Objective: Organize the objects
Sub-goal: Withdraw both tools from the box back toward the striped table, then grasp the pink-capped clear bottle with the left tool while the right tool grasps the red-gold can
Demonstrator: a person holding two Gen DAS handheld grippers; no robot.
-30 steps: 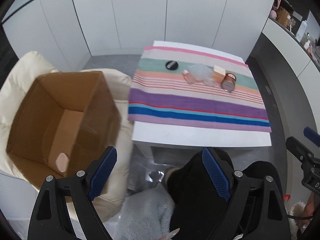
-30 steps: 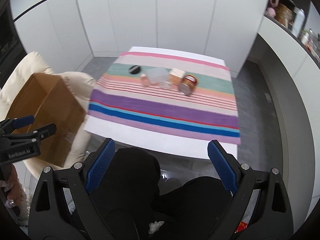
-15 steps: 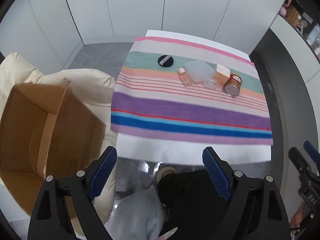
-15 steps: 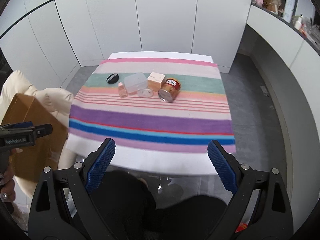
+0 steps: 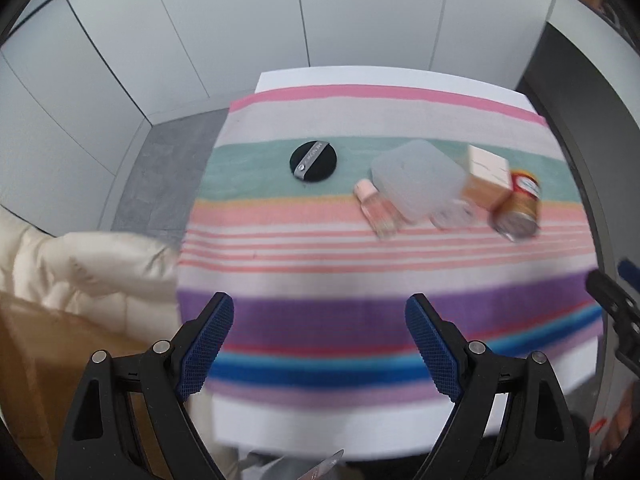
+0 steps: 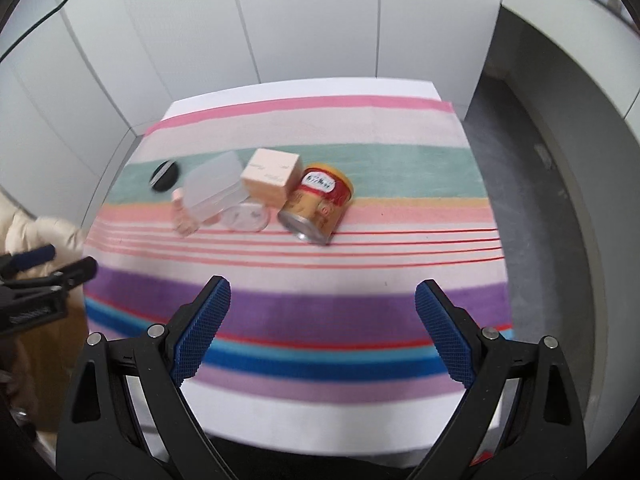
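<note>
Both tools – left tool (image 5: pixel 320 320) and right tool (image 6: pixel 322 308) – hang spread and empty over the surface's (image 6: pixel 320 420) bare near edge. Far across the striped cloth (image 6: pixel 300 304) cluster six things: one black puff (image 5: pixel 313 161), one pink bottle (image 5: pixel 378 210), one clear box (image 5: pixel 418 178), one small clear jar (image 6: pixel 245 218), one peach carton (image 6: pixel 272 178), one tipped can (image 6: pixel 318 204).

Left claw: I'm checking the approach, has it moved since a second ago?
Yes. The left claw has come forward from the cardboard box to over the striped cloth.

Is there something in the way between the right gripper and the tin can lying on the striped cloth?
Nothing visible. Between the open right gripper and the tin can lies only bare striped cloth. The pink box touches the can's far left side, not the near side.
</note>
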